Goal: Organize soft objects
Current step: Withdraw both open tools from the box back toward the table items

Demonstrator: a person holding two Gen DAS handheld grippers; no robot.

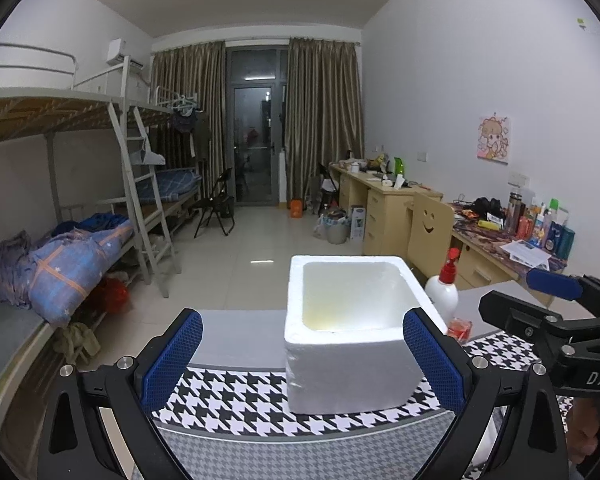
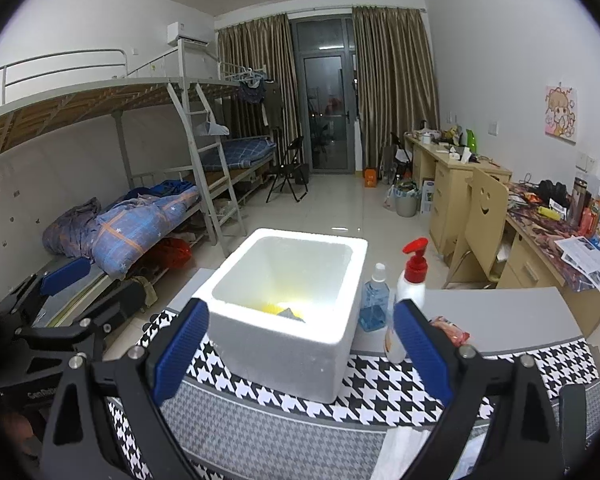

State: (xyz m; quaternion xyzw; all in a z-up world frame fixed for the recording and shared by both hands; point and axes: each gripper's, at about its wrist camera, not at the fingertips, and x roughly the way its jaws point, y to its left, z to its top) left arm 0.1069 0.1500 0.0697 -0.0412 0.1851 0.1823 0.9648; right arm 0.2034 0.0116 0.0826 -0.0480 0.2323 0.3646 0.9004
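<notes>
A white foam box (image 1: 352,344) stands open on a houndstooth cloth (image 1: 236,396) on the table. In the right wrist view the foam box (image 2: 284,344) holds a yellow item (image 2: 274,309) and a grey item (image 2: 290,314) at its bottom. My left gripper (image 1: 304,360) is open and empty, just in front of the box. My right gripper (image 2: 300,352) is open and empty, also in front of the box. The right gripper shows at the right edge of the left wrist view (image 1: 556,304).
A white pump bottle with a red top (image 2: 410,292), a blue liquid bottle (image 2: 374,300) and a red packet (image 2: 450,330) stand right of the box. A white soft item (image 2: 404,452) lies at the near table edge. Bunk beds stand left, desks right.
</notes>
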